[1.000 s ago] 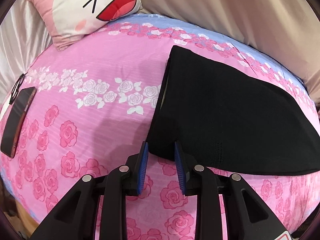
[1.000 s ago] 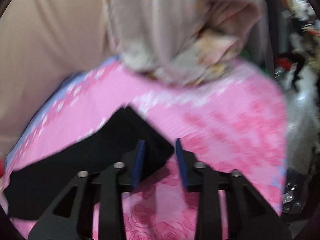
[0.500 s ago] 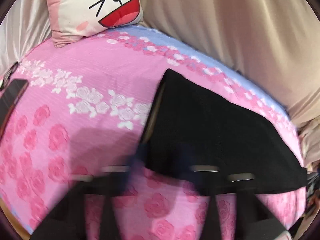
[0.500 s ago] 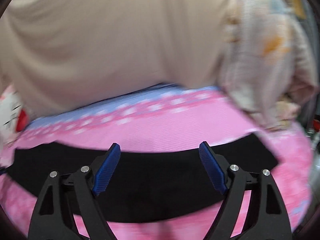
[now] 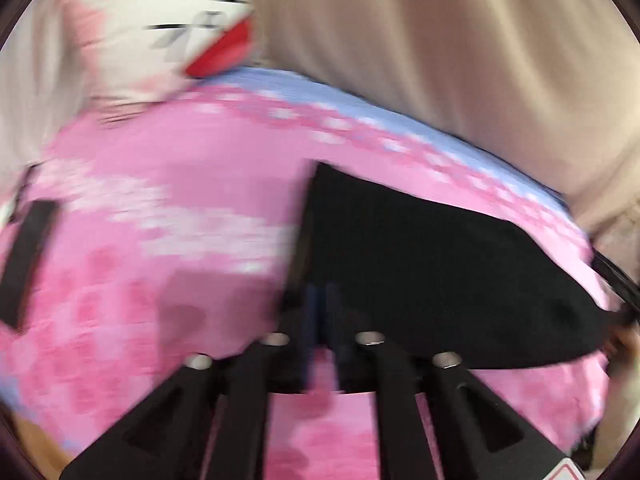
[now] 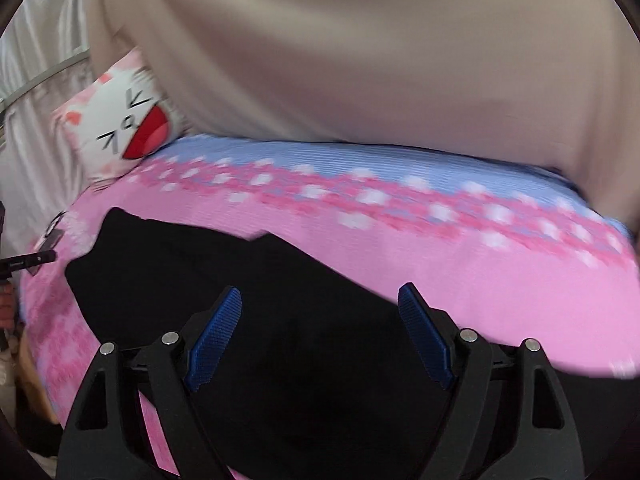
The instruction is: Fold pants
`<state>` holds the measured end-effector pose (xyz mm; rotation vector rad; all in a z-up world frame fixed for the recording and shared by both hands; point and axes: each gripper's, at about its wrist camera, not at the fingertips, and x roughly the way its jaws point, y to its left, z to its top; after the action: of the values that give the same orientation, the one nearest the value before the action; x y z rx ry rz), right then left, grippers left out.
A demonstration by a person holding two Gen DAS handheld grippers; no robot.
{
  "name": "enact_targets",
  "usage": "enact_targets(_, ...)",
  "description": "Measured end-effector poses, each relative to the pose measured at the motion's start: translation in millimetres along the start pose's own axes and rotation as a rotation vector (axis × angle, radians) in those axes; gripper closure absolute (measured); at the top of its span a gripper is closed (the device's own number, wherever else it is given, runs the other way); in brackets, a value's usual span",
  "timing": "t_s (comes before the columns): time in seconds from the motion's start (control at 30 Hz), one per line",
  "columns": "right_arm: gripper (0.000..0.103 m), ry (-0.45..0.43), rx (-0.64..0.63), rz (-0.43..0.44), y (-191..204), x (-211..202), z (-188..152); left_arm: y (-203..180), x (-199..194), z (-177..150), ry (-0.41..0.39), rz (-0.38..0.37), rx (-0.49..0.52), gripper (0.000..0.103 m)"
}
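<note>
Black pants (image 5: 432,264) lie flat on the pink flowered bed sheet (image 5: 168,184). In the blurred left wrist view my left gripper (image 5: 322,308) has its blue pads close together at the pants' near left corner, and it looks shut on that edge. In the right wrist view the pants (image 6: 280,320) spread wide below my right gripper (image 6: 320,316), which is wide open and empty just above the cloth.
A white cat-face pillow (image 5: 168,28) lies at the head of the bed, also in the right wrist view (image 6: 124,128). A dark phone (image 5: 28,256) lies on the sheet at the left. A beige curtain (image 6: 360,48) hangs behind the bed.
My left gripper has closed from a narrow gap onto the pants' corner and is moving. My right gripper opened wide and swung left from the pants' end to above their middle.
</note>
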<state>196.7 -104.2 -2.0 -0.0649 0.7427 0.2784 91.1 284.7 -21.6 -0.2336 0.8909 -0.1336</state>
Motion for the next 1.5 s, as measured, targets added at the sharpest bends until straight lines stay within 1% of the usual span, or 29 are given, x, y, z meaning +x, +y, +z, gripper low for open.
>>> enact_targets(0.03, 0.025, 0.028, -0.019, 0.016, 5, 17, 10, -11, 12, 0, 0.028, -0.012, 0.029, 0.057)
enact_targets(0.13, 0.028, 0.115, -0.053, 0.027, 15, 70, 36, -27, 57, -11, 0.145, 0.125, 0.128, 0.066)
enact_targets(0.17, 0.030, 0.135, -0.044, 0.028, 14, 82, 42, -29, 58, -16, 0.118, 0.139, 0.168, 0.067)
enact_targets(0.23, 0.047, 0.200, -0.012, 0.071, 8, 104, 47, -35, 55, -23, 0.119, 0.169, 0.228, 0.067)
enact_targets(0.27, 0.066, 0.256, 0.004, 0.094, 6, 118, 45, -36, 54, -25, 0.124, 0.174, 0.241, 0.067)
enact_targets(0.3, 0.080, 0.310, -0.001, 0.115, 9, 129, 41, -37, 53, -27, 0.126, 0.177, 0.258, 0.067)
enact_targets(0.33, 0.085, 0.329, -0.035, 0.128, 17, 134, 36, -37, 50, -29, 0.133, 0.171, 0.273, 0.067)
enact_targets(0.4, 0.091, 0.297, -0.173, 0.053, 40, 133, 35, -33, 49, -29, 0.147, 0.152, 0.270, 0.067)
enact_targets(0.43, 0.094, 0.276, -0.201, 0.027, 42, 133, 37, -30, 51, -28, 0.155, 0.142, 0.268, 0.067)
enact_targets(0.5, 0.103, 0.233, -0.150, -0.033, 26, 142, 51, -27, 51, -26, 0.168, 0.119, 0.259, 0.066)
enact_targets(0.53, 0.103, 0.221, -0.104, -0.092, 11, 149, 58, -25, 51, -25, 0.172, 0.112, 0.257, 0.066)
enact_targets(0.57, 0.103, 0.222, -0.067, -0.100, -2, 154, 62, -24, 53, -23, 0.177, 0.105, 0.254, 0.066)
enact_targets(0.6, 0.103, 0.213, -0.044, -0.091, -7, 154, 64, -24, 53, -23, 0.177, 0.101, 0.256, 0.066)
enact_targets(0.63, 0.103, 0.167, -0.006, -0.085, -13, 144, 67, -23, 52, -24, 0.174, 0.096, 0.254, 0.065)
enact_targets(0.67, 0.103, 0.118, 0.036, -0.063, -18, 129, 68, -22, 52, -25, 0.171, 0.092, 0.253, 0.065)
enact_targets(0.73, 0.102, 0.076, 0.056, -0.018, -18, 101, 66, -20, 52, -26, 0.164, 0.078, 0.246, 0.064)
enact_targets(0.8, 0.102, 0.134, 0.009, 0.077, -2, 83, 51, -18, 50, -26, 0.162, 0.066, 0.240, 0.064)
enact_targets(0.87, 0.102, 0.187, -0.031, 0.127, 16, 83, 37, -17, 49, -27, 0.165, 0.063, 0.241, 0.064)
enact_targets(0.9, 0.102, 0.213, -0.039, 0.146, 22, 87, 29, -17, 49, -28, 0.166, 0.063, 0.244, 0.064)
enact_targets(0.97, 0.102, 0.272, -0.073, 0.119, 40, 118, 18, -15, 47, -29, 0.172, 0.061, 0.243, 0.064)
enact_targets(1.03, 0.103, 0.206, -0.091, 0.076, 58, 146, 23, -11, 47, -29, 0.172, 0.056, 0.235, 0.066)
enact_targets(1.1, 0.103, 0.203, -0.058, 0.081, 64, 156, 37, -6, 45, -29, 0.173, 0.053, 0.218, 0.072)
enact_targets(1.17, 0.101, 0.177, -0.001, 0.109, 63, 148, 45, 5, 43, -28, 0.168, 0.060, 0.191, 0.090)
enact_targets(1.2, 0.101, 0.149, 0.009, 0.117, 63, 140, 45, 10, 43, -27, 0.164, 0.063, 0.173, 0.094)
enact_targets(1.27, 0.101, 0.105, -0.009, 0.147, 74, 108, 38, 25, 42, -25, 0.157, 0.003, 0.111, 0.096)
enact_targets(1.33, 0.101, 0.147, -0.077, 0.244, 102, 93, 23, 33, 42, -24, 0.154, -0.046, 0.071, 0.096)
enact_targets(1.43, 0.101, 0.233, -0.198, 0.304, 151, 112, 5, 27, 39, -19, 0.140, -0.051, 0.071, 0.097)
enact_targets(1.47, 0.102, 0.265, -0.231, 0.285, 164, 127, -1, 22, 34, -14, 0.119, -0.039, 0.082, 0.097)
enact_targets(1.5, 0.103, 0.206, -0.249, 0.253, 176, 134, 2, 19, 29, -9, 0.096, -0.032, 0.090, 0.097)
